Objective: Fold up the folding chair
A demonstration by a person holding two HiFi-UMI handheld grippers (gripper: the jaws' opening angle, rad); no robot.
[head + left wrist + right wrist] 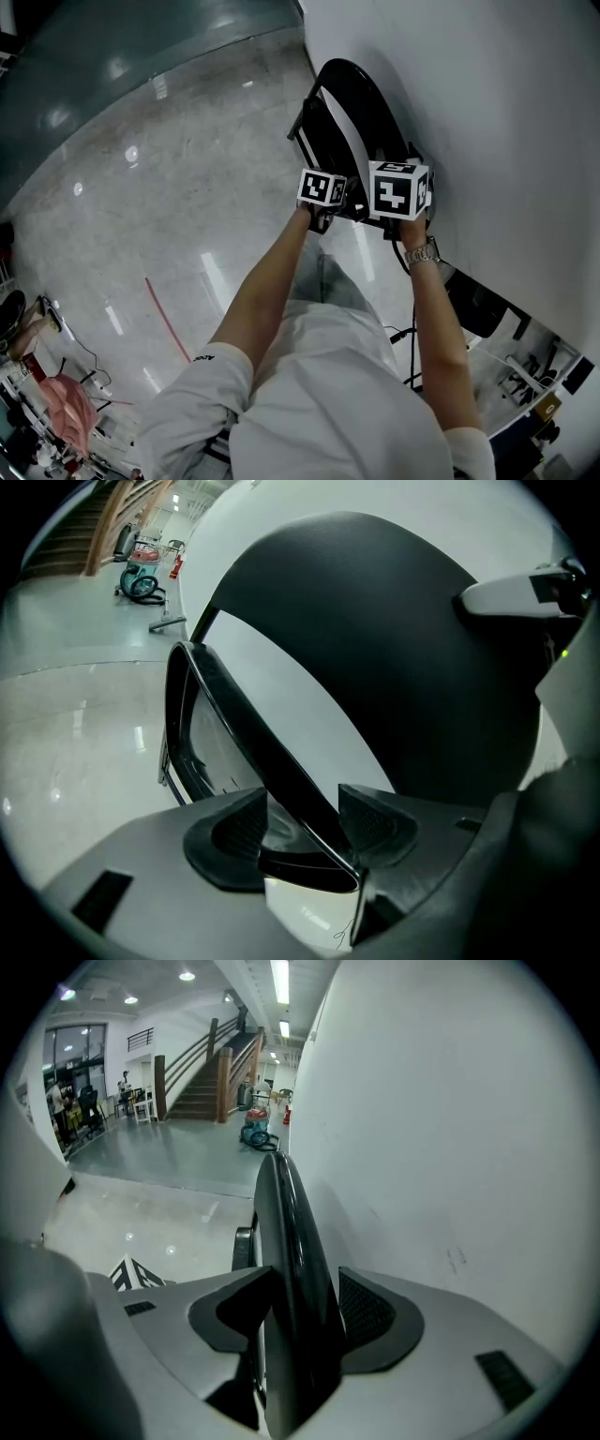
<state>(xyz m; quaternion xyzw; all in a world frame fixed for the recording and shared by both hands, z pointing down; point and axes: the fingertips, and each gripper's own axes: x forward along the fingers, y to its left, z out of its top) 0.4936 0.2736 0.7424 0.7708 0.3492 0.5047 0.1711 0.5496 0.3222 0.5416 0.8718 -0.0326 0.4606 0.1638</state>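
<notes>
Left claw [302,806] clenching upright folding chair [375,667], right claw [306,1281] released astride it, flat along wall [450,1147]

a large indoor hall, lobby-like: glossy stone floor [141,206] across the head view's left; wooden staircase [202,1077], ceiling strip lights [279,979] and a teal floor cleaner [255,1133] in the right gripper view's upper part.

Your head camera looks steeply down at the folding chair [352,122] by the wall [487,94]; your left claw [300,825] and right claw [305,1309] cameras view that chair close-up.
</notes>
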